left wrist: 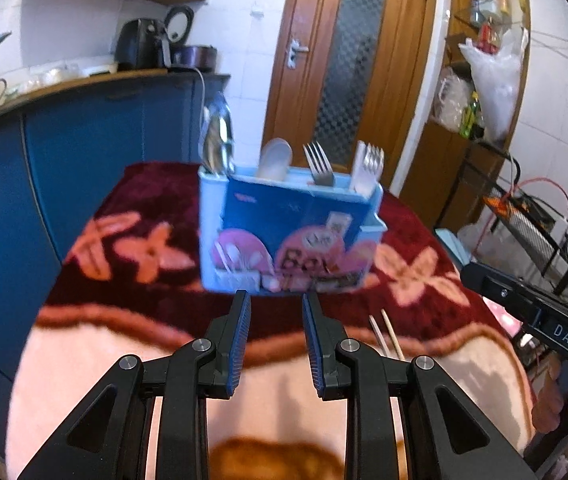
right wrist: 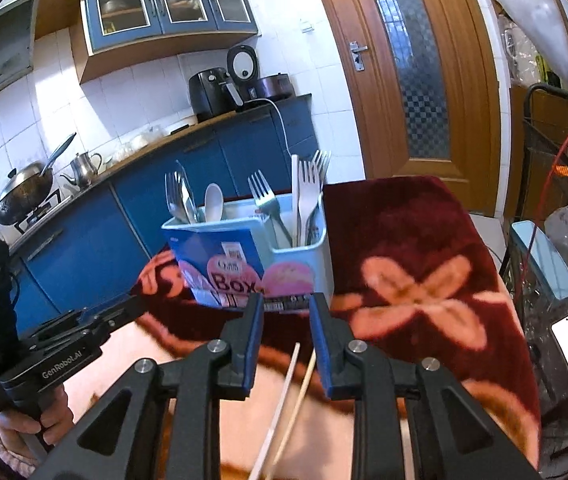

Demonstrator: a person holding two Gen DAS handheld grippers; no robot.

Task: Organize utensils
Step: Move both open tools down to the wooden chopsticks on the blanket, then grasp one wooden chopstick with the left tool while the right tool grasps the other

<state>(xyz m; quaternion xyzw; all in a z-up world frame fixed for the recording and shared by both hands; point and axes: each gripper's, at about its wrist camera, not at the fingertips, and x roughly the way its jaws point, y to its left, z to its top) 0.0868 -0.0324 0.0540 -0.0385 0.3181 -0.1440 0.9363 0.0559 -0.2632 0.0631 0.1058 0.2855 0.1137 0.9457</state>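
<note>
A: Where do the utensils stand, and which way do they point?

B: In a pale blue plastic caddy [right wrist: 304,256] on the worktop, which is draped in a plush maroon blanket [right wrist: 404,240] with salmon flowers. Metal forks [right wrist: 262,196], white plastic forks [right wrist: 308,196] and a white spoon [right wrist: 214,202] stand upright, handles down, heads up. A printed blue card box [right wrist: 220,260] fills the caddy's front.

A: And the loose pieces?

B: Two thin pale chopsticks [right wrist: 284,392] lie side by side on the blanket, long axes running from the near edge towards the caddy, their far ends under the right tongs [right wrist: 286,300].

A: State of the tongs?

B: Right tongs: ribbed blue pads narrowly parted, gripping nothing. Left tongs [left wrist: 276,298]: likewise narrowly parted and empty, pointing at the caddy's base.
</note>
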